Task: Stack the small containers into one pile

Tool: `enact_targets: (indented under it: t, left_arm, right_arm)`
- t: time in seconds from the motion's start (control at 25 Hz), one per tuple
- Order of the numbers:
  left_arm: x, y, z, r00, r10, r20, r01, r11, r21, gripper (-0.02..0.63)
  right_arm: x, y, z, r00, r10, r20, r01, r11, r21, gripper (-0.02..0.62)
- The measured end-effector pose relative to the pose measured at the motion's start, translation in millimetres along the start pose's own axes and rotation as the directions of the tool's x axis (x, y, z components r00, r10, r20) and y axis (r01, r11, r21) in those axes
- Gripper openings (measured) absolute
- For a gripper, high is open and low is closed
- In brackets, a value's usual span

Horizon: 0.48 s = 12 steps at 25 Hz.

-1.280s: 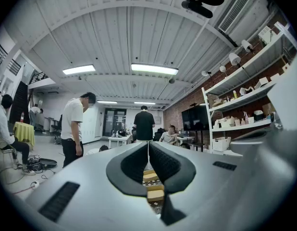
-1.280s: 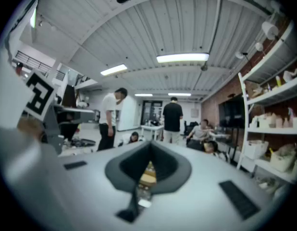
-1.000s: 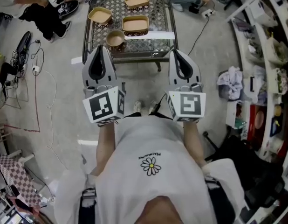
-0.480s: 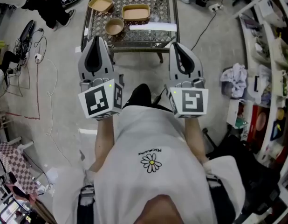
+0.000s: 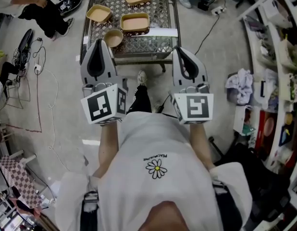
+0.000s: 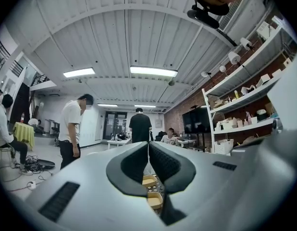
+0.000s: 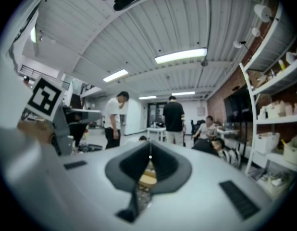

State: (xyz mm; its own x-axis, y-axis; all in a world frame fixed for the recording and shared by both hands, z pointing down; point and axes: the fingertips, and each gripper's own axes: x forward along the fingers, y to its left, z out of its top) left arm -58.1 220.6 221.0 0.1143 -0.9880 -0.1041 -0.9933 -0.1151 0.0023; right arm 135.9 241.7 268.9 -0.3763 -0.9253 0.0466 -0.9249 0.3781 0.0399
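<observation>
Closer to the counter (image 5: 160,16) both tools are now carried, one foot (image 5: 142,76) stepped forward. Left tool (image 5: 101,42) and right tool (image 5: 179,50) are kept clenched, empty. Four small containers (image 5: 135,21) are spread straight ahead; the round bowl (image 5: 113,36) is nearest the left tool, unobstructed.

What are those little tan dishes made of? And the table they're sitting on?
The small containers look like pressed paper or thin plastic. Their insides are dull tan, their outsides are darker and their rims are thin. From this far away I can't tell which material it is. The table looks like dark metal, with a slim frame around a criss-cross patterned top. I can't tell whether glass covers the top.
</observation>
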Motion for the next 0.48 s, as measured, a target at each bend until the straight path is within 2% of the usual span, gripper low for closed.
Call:
enact_targets:
  t: [0.32,0.48]
  left_arm:
    - [83.0,20.0,-0.5,1.0,-0.007,0.028,0.007,1.0,-0.025,0.032]
    - [135.5,38.2,-9.4,1.0,-0.012,0.024,0.012,1.0,0.004,0.032]
  right_arm:
    - [76.2,-25.4,6.7,1.0,-0.015,0.005,0.015,1.0,-0.005,0.032]
    - [133.1,-31.4,11.7,1.0,-0.011,-0.01,0.01,1.0,-0.019,0.032]
